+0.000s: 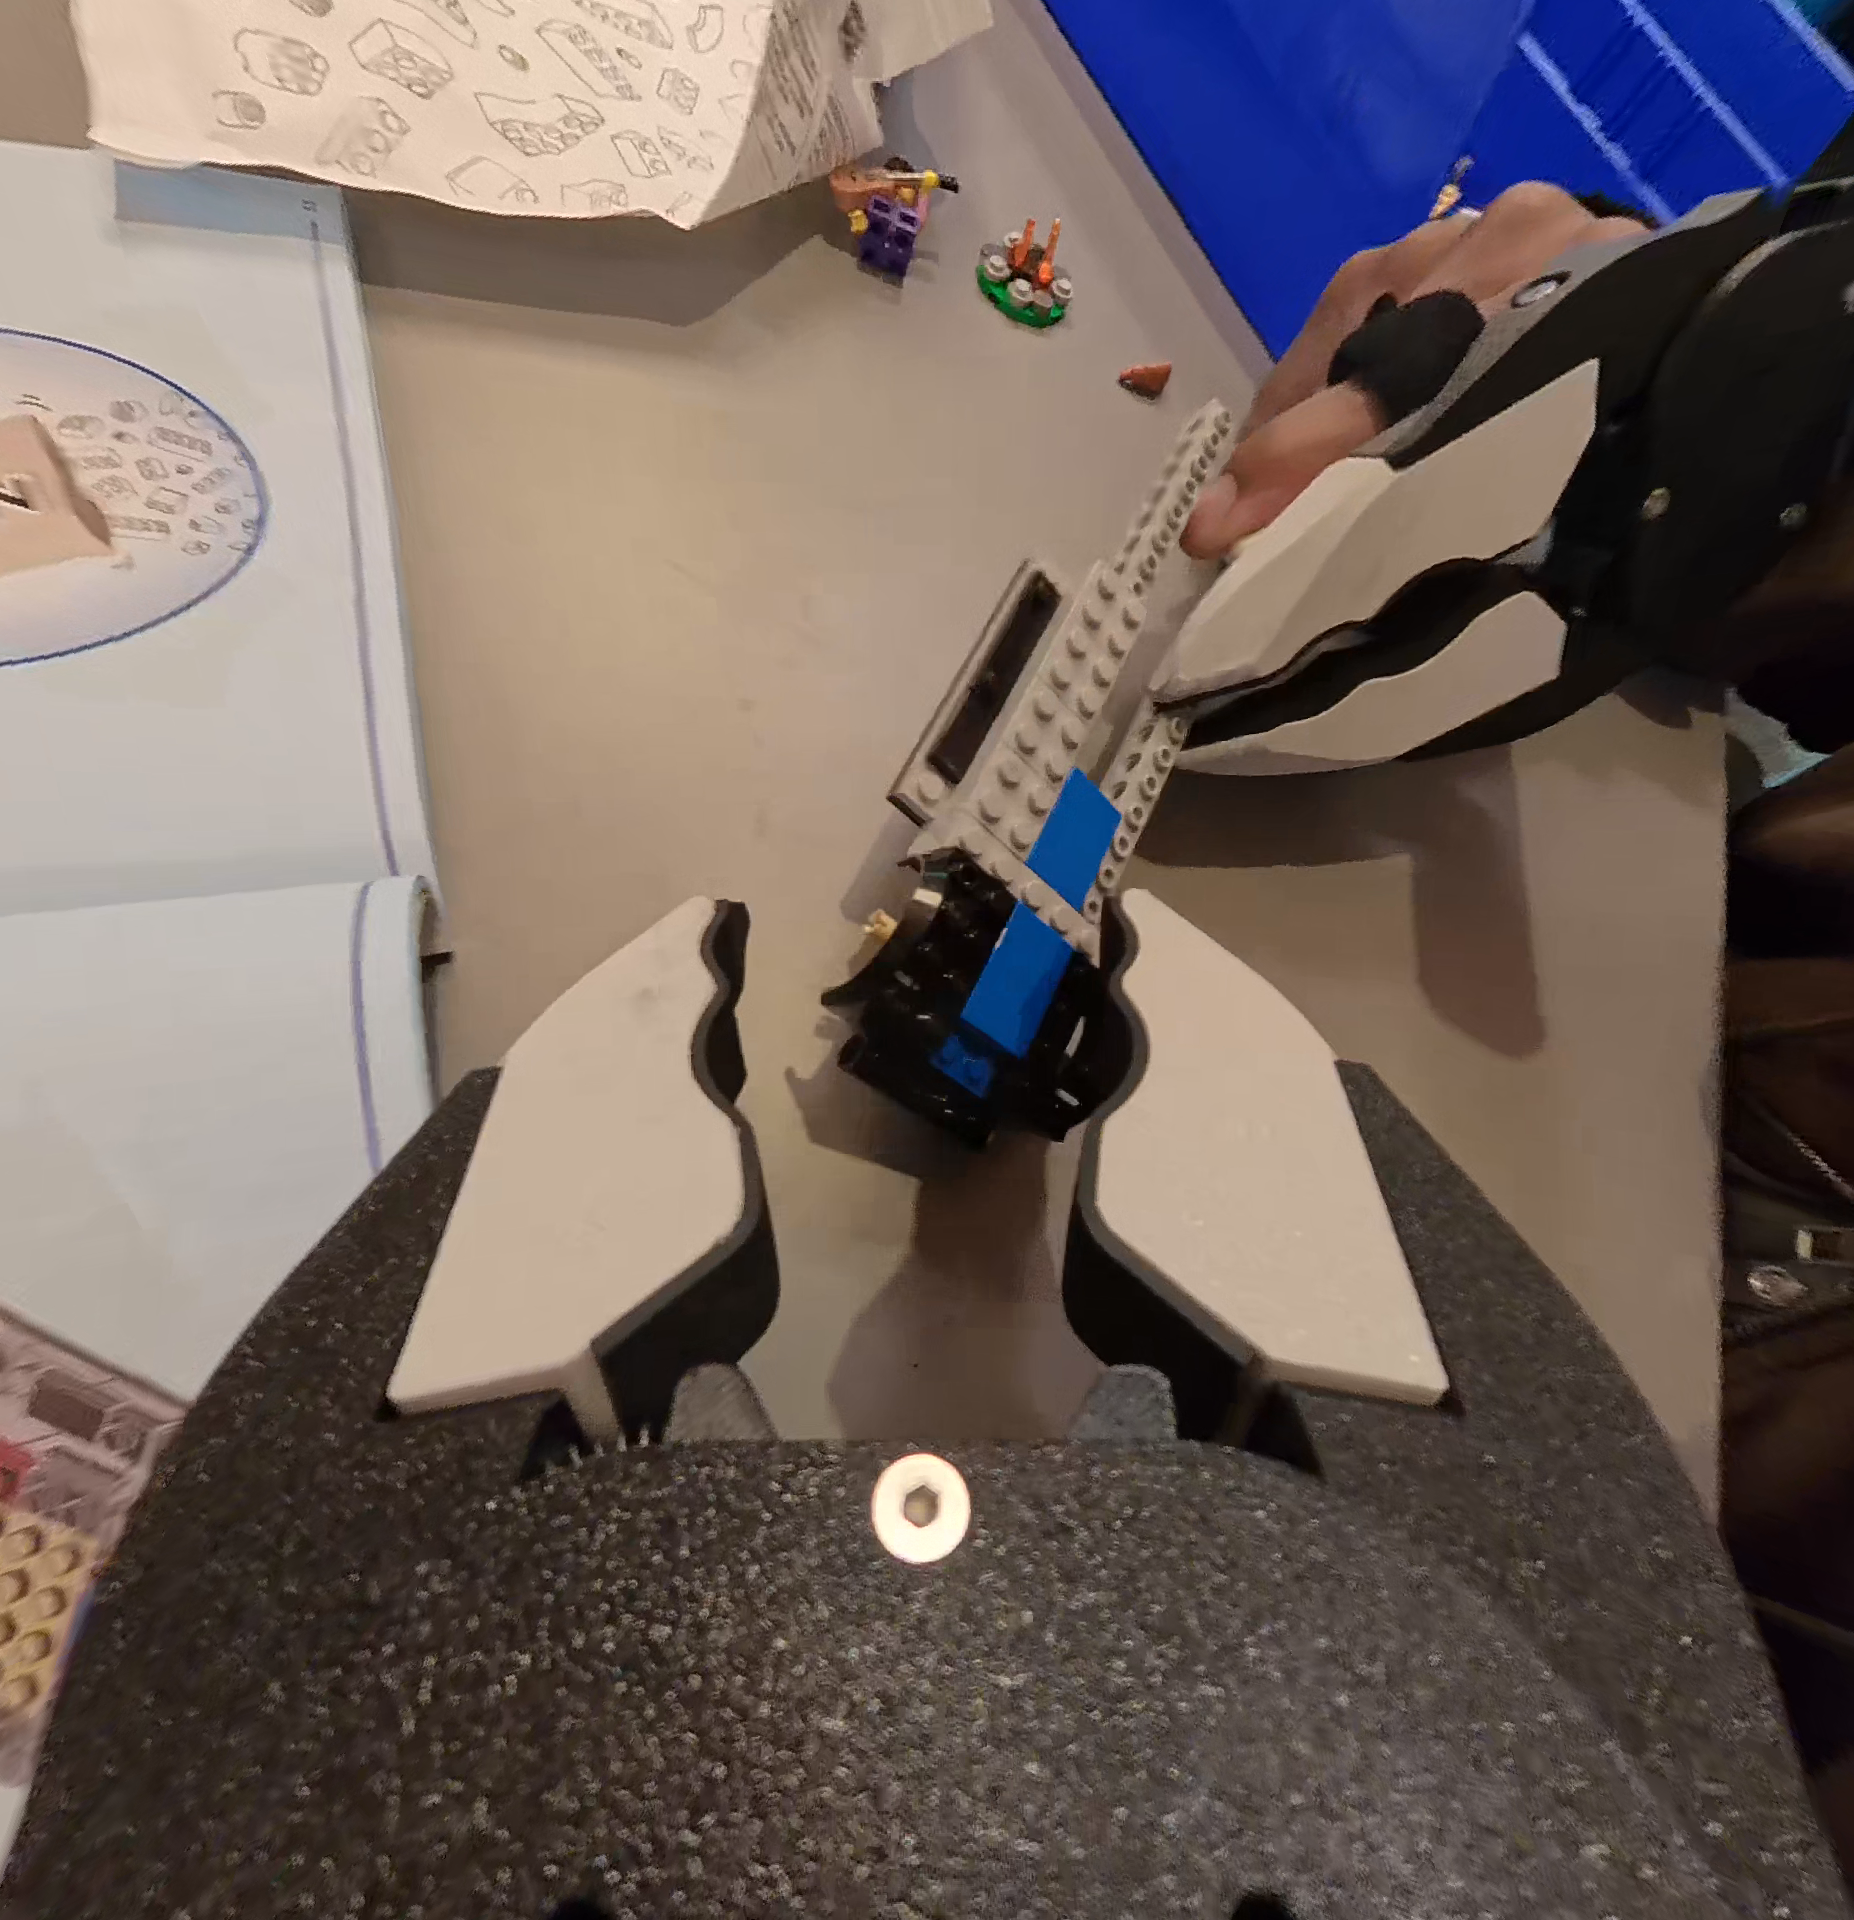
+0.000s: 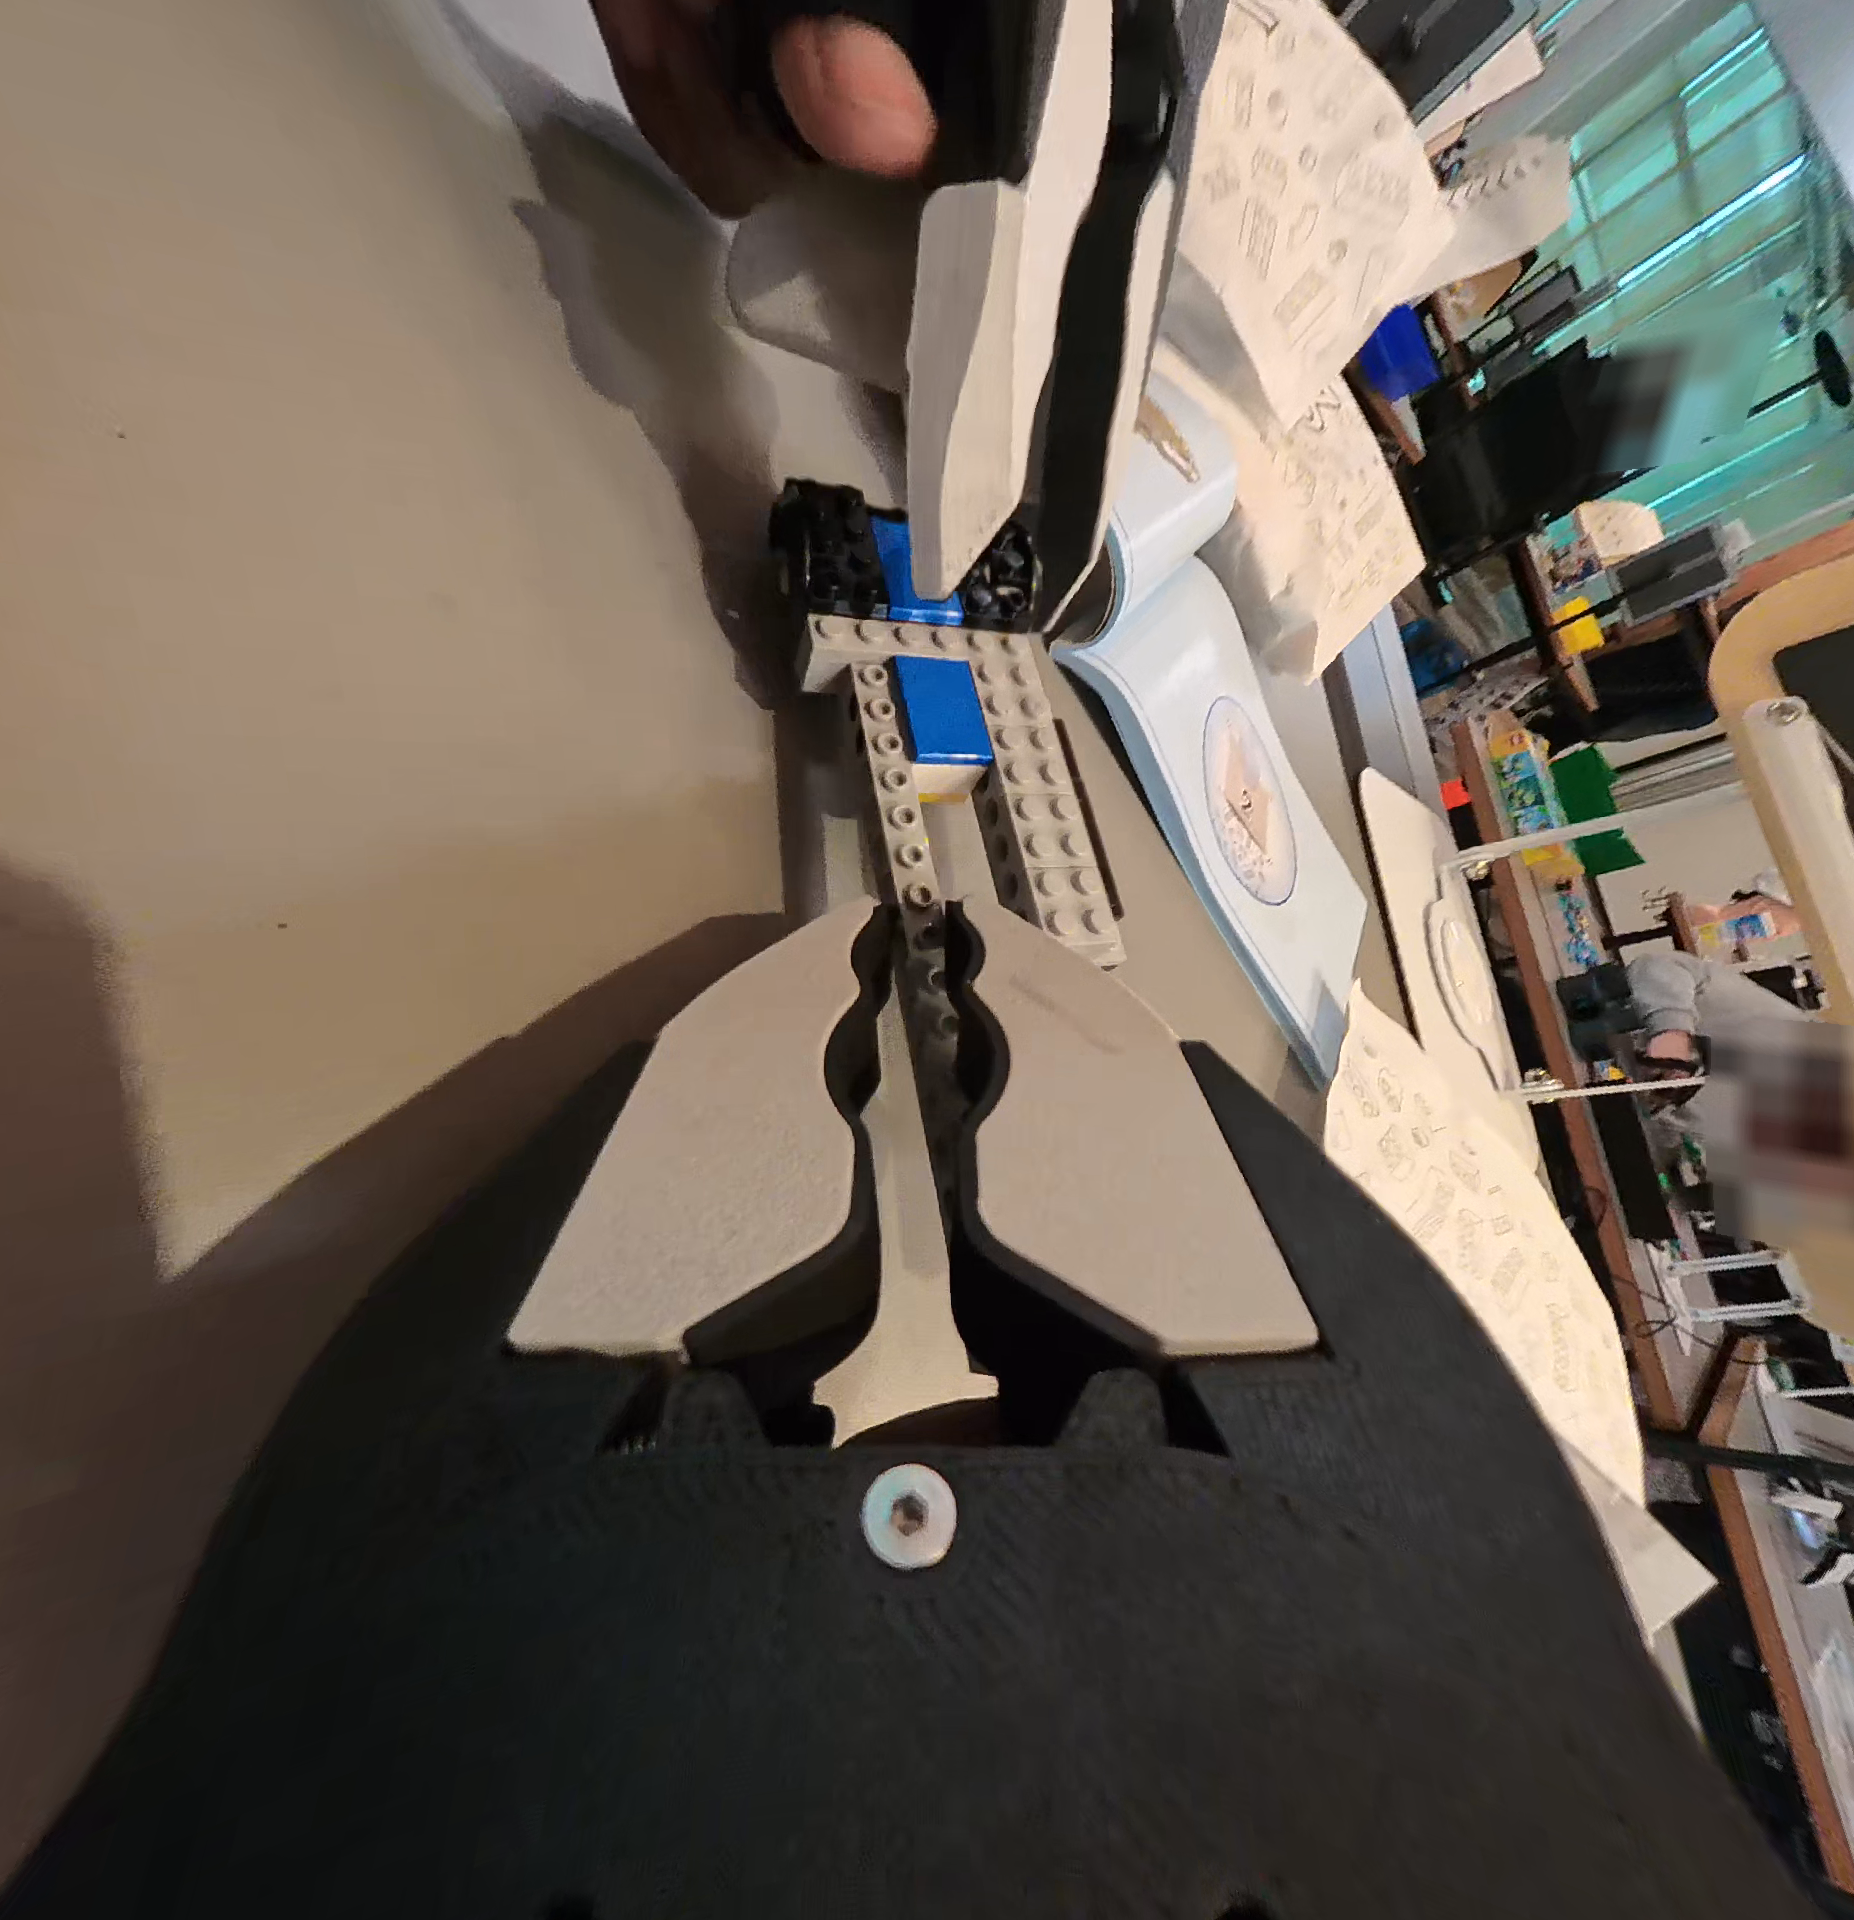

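— So, which way is the brick model (image 1: 1048, 831) lying from your fingers?

— It is stretching straight away from my left gripper (image 1: 928, 997), its long axis running from between those fingers up toward my right gripper (image 1: 1177, 717). The black end is sitting between my left fingers, which are standing wide apart. The right-hand pad looks to be touching the black part; the other pad is standing clear of it, so I am not gripping there.

— And the right one?

— My right fingers (image 2: 1016, 997) are closing on the thin grey beam (image 2: 897, 821) at the far end, one pad pressing each side. That is the gripper holding the model. One of my own fingertips is also resting against the grey studs.

— Where is it sitting?

— On the beige table (image 1: 642, 623), tilted, close beside the open booklet (image 1: 175, 520), with a printed sheet (image 1: 466, 94) farther back.

— How is it looking?

— Long and narrow: two grey studded beams side by side, a grey bar crossing them, a smooth blue strip (image 1: 1068, 842) running down the middle onto a chunky black block. A small green piece (image 1: 1022, 286) and a purple one (image 1: 892, 229) are lying well apart from it.
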The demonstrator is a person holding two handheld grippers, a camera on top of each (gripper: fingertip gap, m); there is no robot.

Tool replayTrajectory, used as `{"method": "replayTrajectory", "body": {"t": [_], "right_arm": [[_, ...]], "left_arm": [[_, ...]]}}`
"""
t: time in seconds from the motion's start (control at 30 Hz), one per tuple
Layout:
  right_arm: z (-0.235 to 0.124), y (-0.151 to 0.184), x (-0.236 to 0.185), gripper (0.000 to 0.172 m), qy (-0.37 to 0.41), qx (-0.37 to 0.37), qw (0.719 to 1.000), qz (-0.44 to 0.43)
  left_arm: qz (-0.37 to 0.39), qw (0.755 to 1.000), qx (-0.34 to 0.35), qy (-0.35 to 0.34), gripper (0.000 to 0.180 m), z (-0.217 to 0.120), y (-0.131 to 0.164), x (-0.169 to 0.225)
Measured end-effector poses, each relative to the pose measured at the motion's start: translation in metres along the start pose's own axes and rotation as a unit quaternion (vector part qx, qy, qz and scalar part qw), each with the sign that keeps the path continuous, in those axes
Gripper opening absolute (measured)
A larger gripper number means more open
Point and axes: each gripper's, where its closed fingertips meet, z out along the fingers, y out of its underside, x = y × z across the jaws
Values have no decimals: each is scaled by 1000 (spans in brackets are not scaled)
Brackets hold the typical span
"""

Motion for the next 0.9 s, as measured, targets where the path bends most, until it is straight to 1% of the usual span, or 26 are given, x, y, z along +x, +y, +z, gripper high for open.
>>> {"method": "replayTrajectory", "body": {"t": [0.1,0.17,0.2,0.27,0.4,0.43,0.57,0.63,0.77,0.83,0.9], "right_arm": [[-2,-6,3,9,12,18,1000,-10],[-4,-7,3,9,14,27,999,-18],[-5,-8,3,9,17,29,999,-23],[-5,-7,3,9,23,28,999,-34],[-5,-4,6,9,35,22,998,-41],[-5,-4,7,9,39,22,998,-39],[-4,-2,9,10,42,17,999,-28],[-4,-1,9,10,44,15,999,-23],[-6,-3,18,11,68,21,997,-11],[-8,-5,25,17,89,24,996,-7],[-10,-6,32,24,122,23,992,-24]], "left_arm": [[-3,999,-4,41,58,2,2,12],[-11,998,-1,64,50,1,1,18],[-17,998,2,68,47,1,0,19],[-23,996,13,81,35,-2,-2,20],[-49,989,38,133,22,-8,-9,29],[-49,988,42,139,22,-9,-10,31],[-29,991,43,125,22,-8,-11,30],[-35,991,44,124,22,-8,-11,29],[-83,984,64,141,22,-9,-16,27],[-115,977,81,160,22,-10,-20,28],[-150,966,98,186,22,-12,-25,30]]}}
